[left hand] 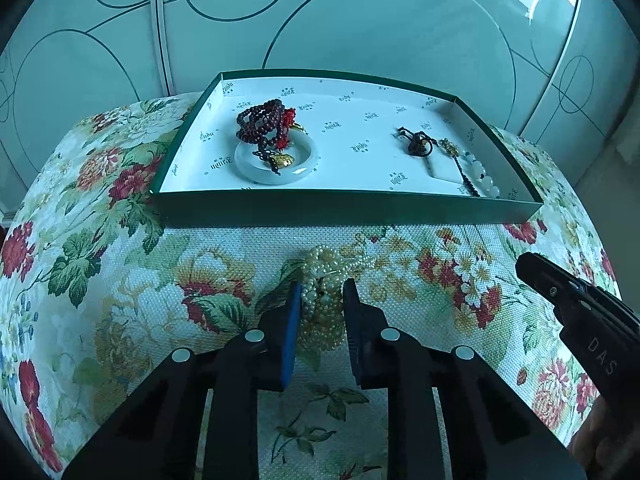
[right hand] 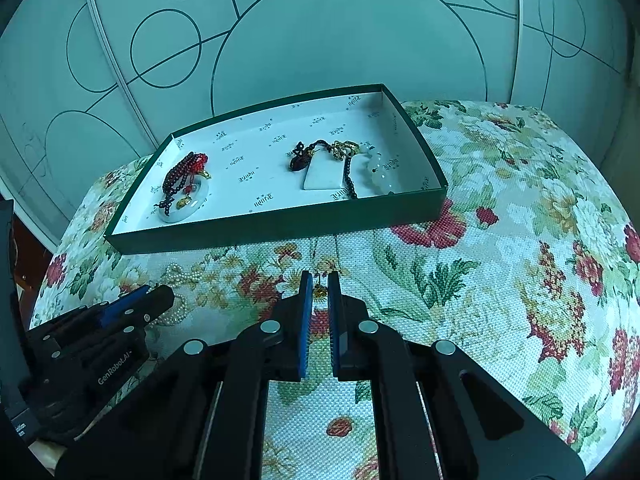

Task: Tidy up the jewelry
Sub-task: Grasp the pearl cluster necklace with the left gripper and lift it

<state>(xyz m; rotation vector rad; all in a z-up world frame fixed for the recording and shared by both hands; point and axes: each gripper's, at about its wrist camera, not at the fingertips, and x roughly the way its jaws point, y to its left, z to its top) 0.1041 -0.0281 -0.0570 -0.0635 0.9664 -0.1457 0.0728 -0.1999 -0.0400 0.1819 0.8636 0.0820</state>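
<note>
A heap of small pearl strands [left hand: 326,276] lies on the floral cloth in front of a green box. My left gripper [left hand: 322,292] is closed on it, with the blue pad and the black finger pressed against its sides. The right wrist view shows that left gripper [right hand: 160,296] at lower left beside the pearls [right hand: 180,276]. My right gripper [right hand: 320,280] is shut, with a small gold piece [right hand: 320,292] on a thin chain pinched at its tips. In the left wrist view, the right gripper [left hand: 528,266] pokes in from the right edge.
The shallow green box [left hand: 344,208] has a white printed lining. It holds dark red beads [left hand: 260,124] over a white bangle [left hand: 244,160], a white tablet pendant [left hand: 444,168] on a dark cord, and a pale bead bracelet [left hand: 484,174]. The floral cloth [right hand: 500,280] drops away at its rounded edges. Patterned glass doors [right hand: 340,40] stand behind.
</note>
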